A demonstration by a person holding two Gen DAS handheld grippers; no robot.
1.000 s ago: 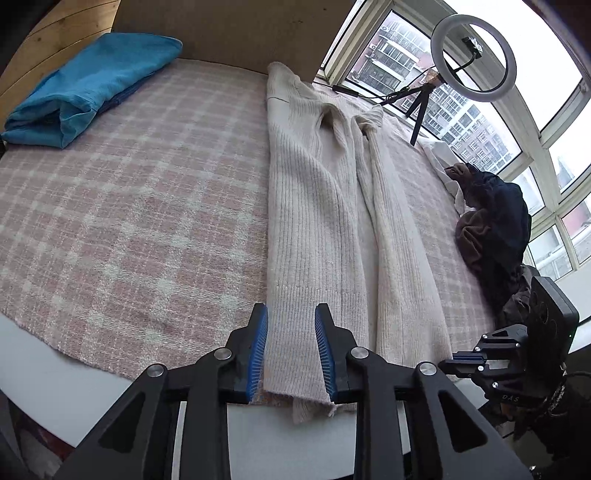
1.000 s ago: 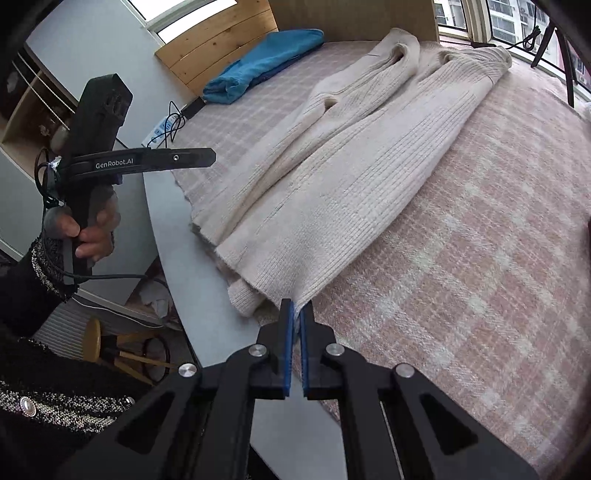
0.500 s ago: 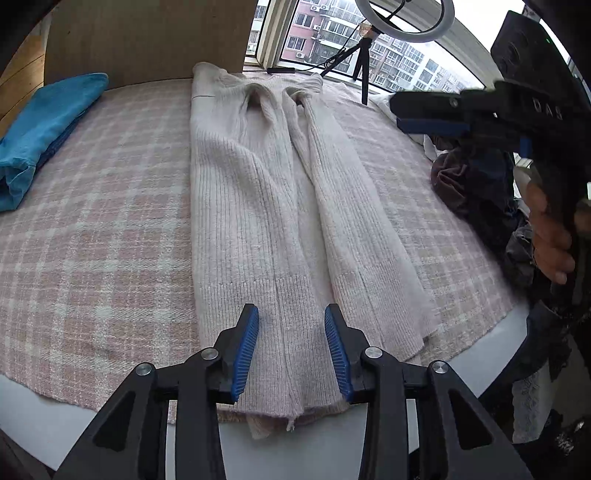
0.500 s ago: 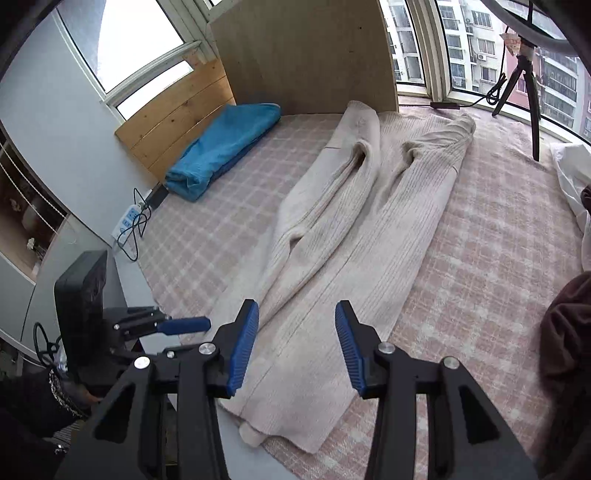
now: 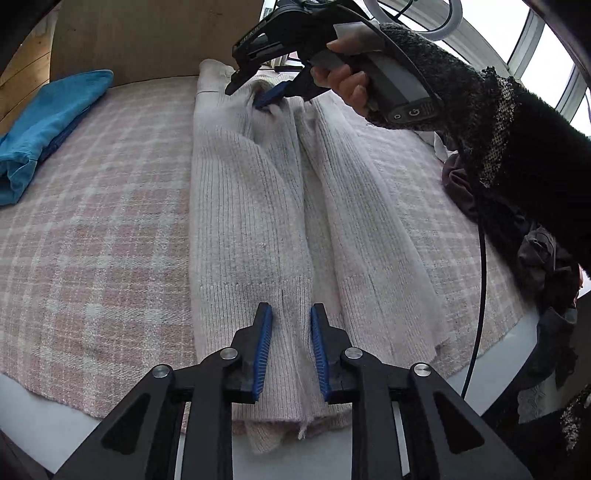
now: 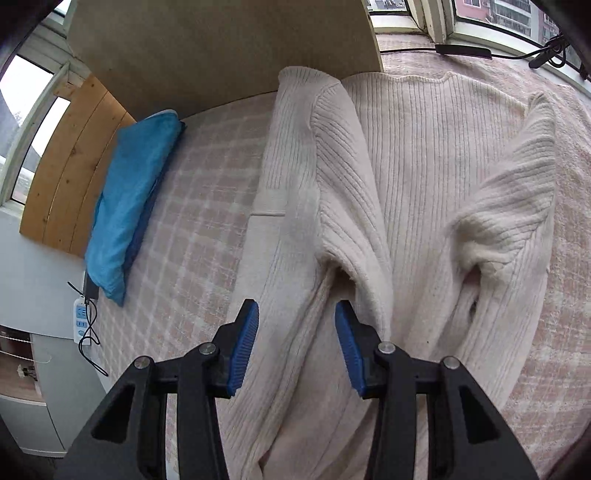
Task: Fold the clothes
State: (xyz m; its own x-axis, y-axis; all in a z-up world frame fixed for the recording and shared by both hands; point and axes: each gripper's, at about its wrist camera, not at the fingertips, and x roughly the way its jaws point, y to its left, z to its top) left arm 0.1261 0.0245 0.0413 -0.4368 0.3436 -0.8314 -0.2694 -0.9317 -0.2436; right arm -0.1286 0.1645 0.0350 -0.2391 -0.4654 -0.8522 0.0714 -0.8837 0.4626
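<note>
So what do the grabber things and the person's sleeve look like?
Each gripper, the left gripper and right gripper, has black angular arms with round silver bolts and two ribbed blue pads. The left wrist view shows the right one's black-and-grey handle with small buttons, trailing a thin black cable. The sleeve is fuzzy black knit with speckled grey-and-cream bands.

Under me lies a pink and white checked cloth (image 5: 92, 236) over a pale table (image 5: 33, 413). At the far edge stands a plain brown board (image 6: 221, 48), with wooden planks (image 6: 70, 166) at its left. Behind are big windows (image 6: 491, 18) with grey daylight. A white power strip (image 6: 82, 321) lies by the wall.
</note>
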